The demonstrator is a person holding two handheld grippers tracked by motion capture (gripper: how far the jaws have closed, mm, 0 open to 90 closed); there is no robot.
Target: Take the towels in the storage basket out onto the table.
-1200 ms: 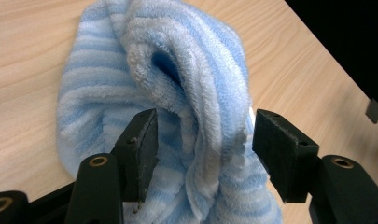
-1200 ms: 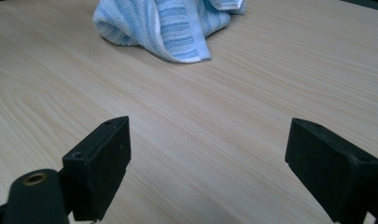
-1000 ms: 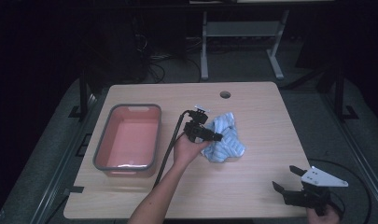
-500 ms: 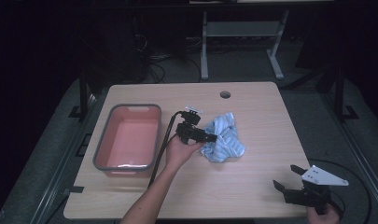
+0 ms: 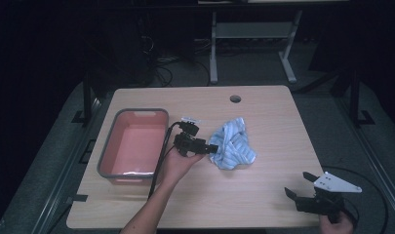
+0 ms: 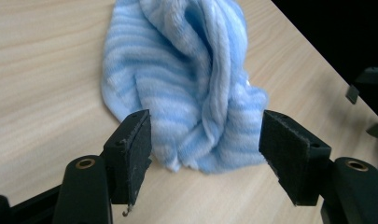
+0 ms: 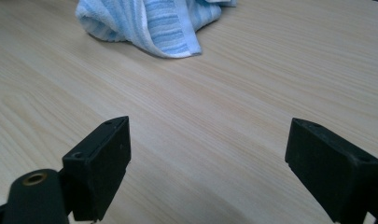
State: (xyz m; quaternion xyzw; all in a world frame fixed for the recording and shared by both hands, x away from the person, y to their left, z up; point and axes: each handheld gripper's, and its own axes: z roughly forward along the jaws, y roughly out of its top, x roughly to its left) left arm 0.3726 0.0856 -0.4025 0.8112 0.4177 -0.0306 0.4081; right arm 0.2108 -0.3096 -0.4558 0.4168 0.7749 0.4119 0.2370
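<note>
Sliding away from the blue towel [image 5: 232, 144] toward the pink tub [image 5: 133, 143], the left hand-held gripper [image 5: 213, 147] is now sitting a bit more to the left on the tabletop [image 5: 263, 195] than a second ago — and its jaws have just been opening wider. Nothing is pinched between them. In the left gripper view the towel [image 6: 186, 84] is lying crumpled just in front of the two black pads [image 6: 137, 140], with its near edge poking into the gap, but the pads are not pressing on it.

The right hand-held gripper [image 5: 298, 185] is resting near the front right corner, well apart from the towel, with its jaws spread wide and holding nothing.

To do this step well, I think the left gripper is needing to go in low and straight, so both pads are going around a thick fold of the towel — not just a thin edge. Then it is squeezing firmly before lifting. The tub is waiting just beside the left hand, so the carry is looking short.
</note>
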